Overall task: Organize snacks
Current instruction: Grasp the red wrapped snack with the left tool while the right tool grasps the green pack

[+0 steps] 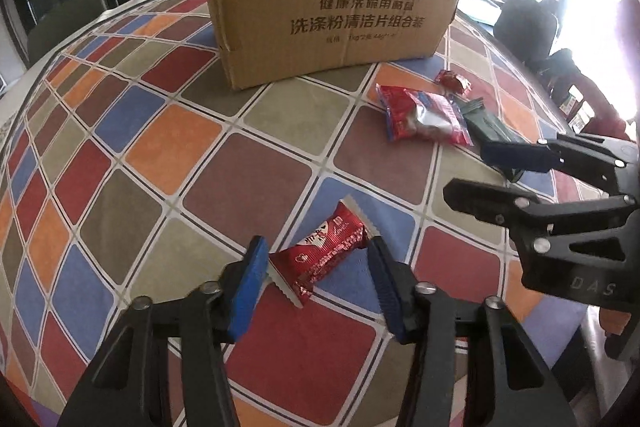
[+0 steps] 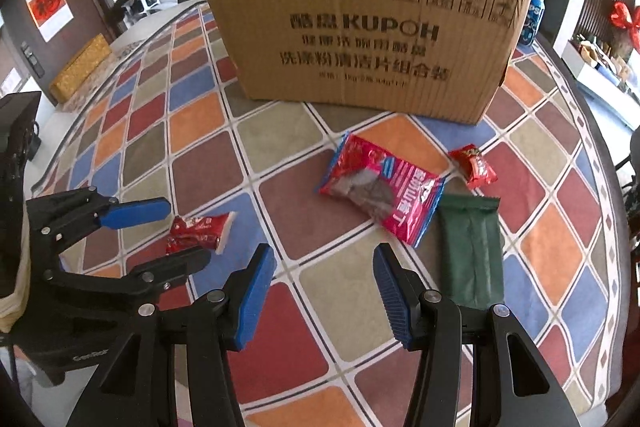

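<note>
Checkered bench (image 2: 344, 291) carries cardboard box (image 2: 360, 27) at back; green packet (image 2: 472, 251), pink-red bag (image 2: 380, 187), small red candy (image 2: 474, 165) in front. Left gripper (image 1: 316, 271) jaws apart around red snack bar (image 1: 328, 247), right gripper (image 2: 324, 291) jaws apart, empty

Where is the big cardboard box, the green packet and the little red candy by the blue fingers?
Big brown cardboard box (image 2: 360, 39): right wrist view, on its printed front wall.
Flat dark green packet (image 2: 472, 251): right wrist view, on its middle.
Small red candy wrapper (image 1: 324, 251): left wrist view, on its middle, between the blue fingers.
</note>
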`<move>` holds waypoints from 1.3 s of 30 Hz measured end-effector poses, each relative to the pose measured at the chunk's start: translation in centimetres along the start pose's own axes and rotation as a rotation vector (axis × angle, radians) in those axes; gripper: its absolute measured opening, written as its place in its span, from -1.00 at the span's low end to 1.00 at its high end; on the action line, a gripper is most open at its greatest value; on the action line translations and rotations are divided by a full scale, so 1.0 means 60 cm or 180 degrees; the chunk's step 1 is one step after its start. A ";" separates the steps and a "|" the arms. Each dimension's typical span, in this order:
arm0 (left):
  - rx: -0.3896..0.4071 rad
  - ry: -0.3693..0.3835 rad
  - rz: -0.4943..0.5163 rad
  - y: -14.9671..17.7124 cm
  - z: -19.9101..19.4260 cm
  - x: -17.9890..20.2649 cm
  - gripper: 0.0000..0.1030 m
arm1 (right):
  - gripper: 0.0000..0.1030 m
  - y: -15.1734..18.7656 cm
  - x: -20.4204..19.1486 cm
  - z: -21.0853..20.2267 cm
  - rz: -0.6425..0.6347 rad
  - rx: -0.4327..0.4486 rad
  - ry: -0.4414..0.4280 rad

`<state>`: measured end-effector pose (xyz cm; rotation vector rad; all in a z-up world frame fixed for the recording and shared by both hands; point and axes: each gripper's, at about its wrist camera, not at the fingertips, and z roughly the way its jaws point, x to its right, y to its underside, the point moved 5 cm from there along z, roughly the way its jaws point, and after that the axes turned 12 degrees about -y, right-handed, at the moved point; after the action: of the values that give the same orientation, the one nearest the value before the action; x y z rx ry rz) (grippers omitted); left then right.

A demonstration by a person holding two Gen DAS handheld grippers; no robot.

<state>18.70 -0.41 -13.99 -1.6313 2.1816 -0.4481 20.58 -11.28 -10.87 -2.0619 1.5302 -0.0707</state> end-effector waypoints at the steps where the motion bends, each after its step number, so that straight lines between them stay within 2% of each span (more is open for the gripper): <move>1: 0.0003 0.0002 -0.0009 -0.001 0.001 0.000 -0.19 | 0.02 0.001 0.001 0.002 0.0004 -0.0012 0.0001; 13: -0.0027 -0.0041 0.0157 -0.002 0.016 0.021 -0.19 | 0.02 0.007 0.012 0.010 0.0083 -0.0064 -0.0049; 20: -0.0057 0.0057 0.0031 -0.016 0.021 0.025 -0.25 | 0.02 0.010 0.020 0.010 0.0126 -0.0073 -0.0069; 21: -0.0047 0.0057 0.0025 -0.018 0.021 0.027 -0.36 | 0.02 0.011 0.023 0.009 0.0137 -0.0072 -0.0069; 22: -0.0041 0.0061 0.0025 -0.019 0.021 0.029 -0.57 | 0.02 0.011 0.025 0.009 0.0148 -0.0072 -0.0067; 29: 0.0005 0.0163 -0.0142 -0.037 0.003 0.047 -0.58 | 0.02 0.012 0.044 -0.004 0.0216 -0.0004 -0.0096; 37: 0.0100 0.0268 -0.0306 -0.069 -0.027 0.084 -0.58 | 0.03 0.007 0.082 -0.043 0.0252 0.0242 -0.0107; 39: 0.0118 0.0285 -0.0313 -0.077 -0.030 0.094 -0.58 | 0.19 0.007 0.097 -0.049 0.0288 0.0268 -0.0056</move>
<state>20.27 -7.05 -10.91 -1.7351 2.1495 -0.5970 21.17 -17.73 -10.25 -1.9207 1.5807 -0.0812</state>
